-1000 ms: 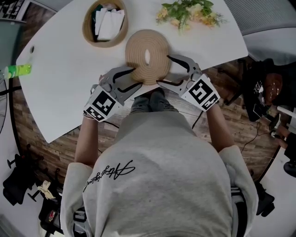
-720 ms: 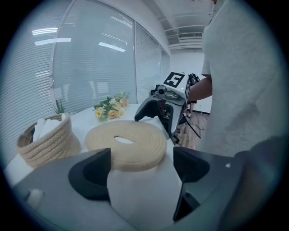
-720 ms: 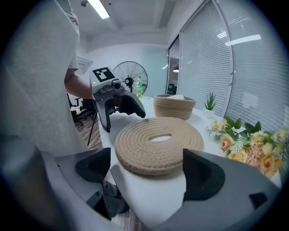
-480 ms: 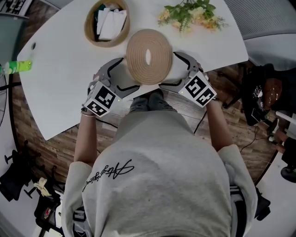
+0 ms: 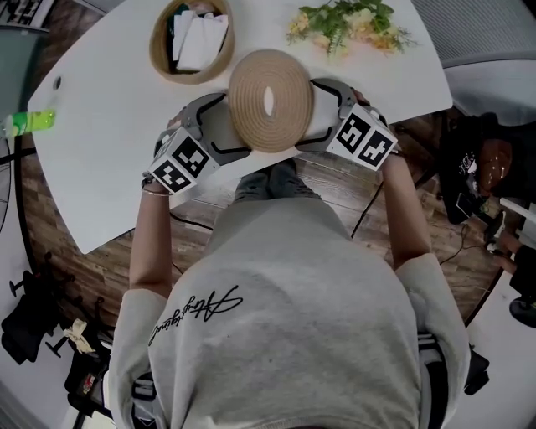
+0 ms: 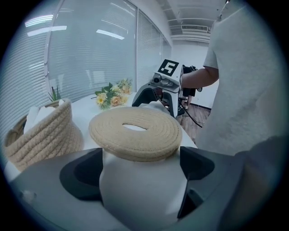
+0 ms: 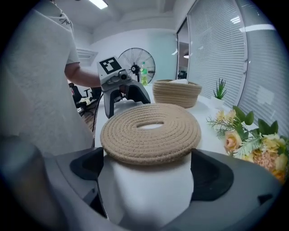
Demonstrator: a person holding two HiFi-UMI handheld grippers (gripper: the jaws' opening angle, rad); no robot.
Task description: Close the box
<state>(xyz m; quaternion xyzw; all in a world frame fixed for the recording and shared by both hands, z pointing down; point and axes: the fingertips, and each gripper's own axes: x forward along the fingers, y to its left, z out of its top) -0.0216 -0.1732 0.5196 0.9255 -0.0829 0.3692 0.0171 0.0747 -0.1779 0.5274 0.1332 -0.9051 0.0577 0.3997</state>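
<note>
Two grippers stand on the two sides of a round woven lid (image 5: 251,100), which lies flat on the white table (image 5: 109,151) close to the edge nearest the person, and every place below is given from this lid. Far to the left of the lid, at the table's border, there is a green bottle (image 5: 29,124). Up and to the left of the lid, apart from it, stands the rope basket (image 5: 156,50), uncovered, with white folded things (image 5: 197,42) inside. Just left of the lid is the left gripper (image 6: 141,162); its jaws have just been opening and now stand wide, and the near rim of the lid lies at their mouth, but the pads do not press on it. The lid itself has an oval hole in its middle and is not on the basket. Just right of the lid is the right gripper (image 7: 146,169), also with jaws that have just been opening and are now wide; the rim of the lid is at their mouth as well, not squeezed. Up and to the right of the lid lies a bunch of yellow flowers (image 5: 343,21) with green leaves.
</note>
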